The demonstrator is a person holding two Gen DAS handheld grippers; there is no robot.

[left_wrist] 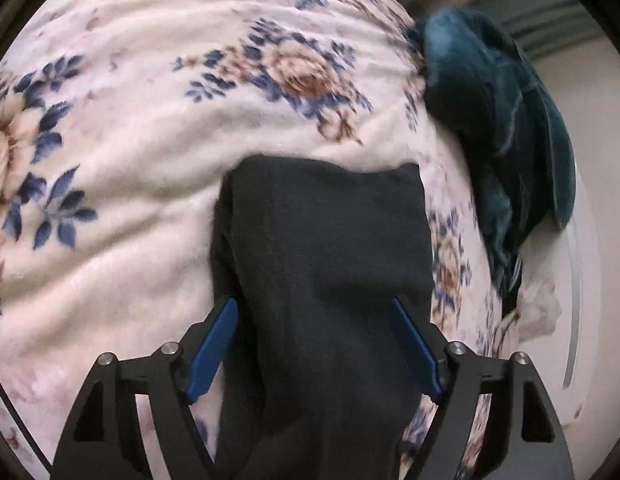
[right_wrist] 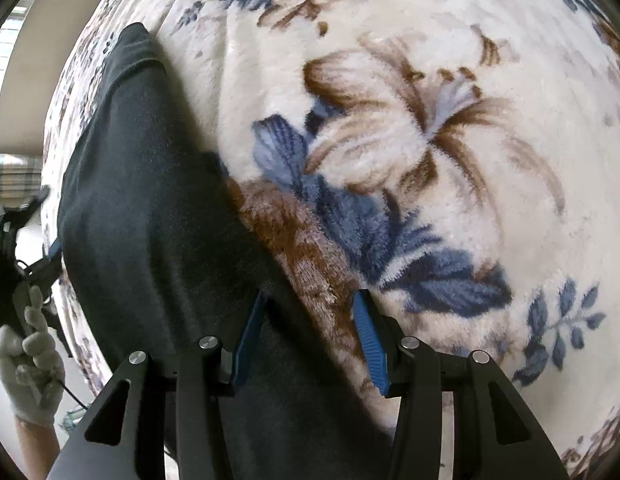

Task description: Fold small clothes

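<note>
The left gripper stands spread, its blue fingers straddling the dark garment, which runs straight up from bottom centre to a squared end at mid-frame on the floral blanket. The right gripper is also spread, with only the garment's edge between its fingers; the cloth stretches toward the upper left of that frame. The left seems nearer to a full grip. A teal garment lies at upper right.
</note>
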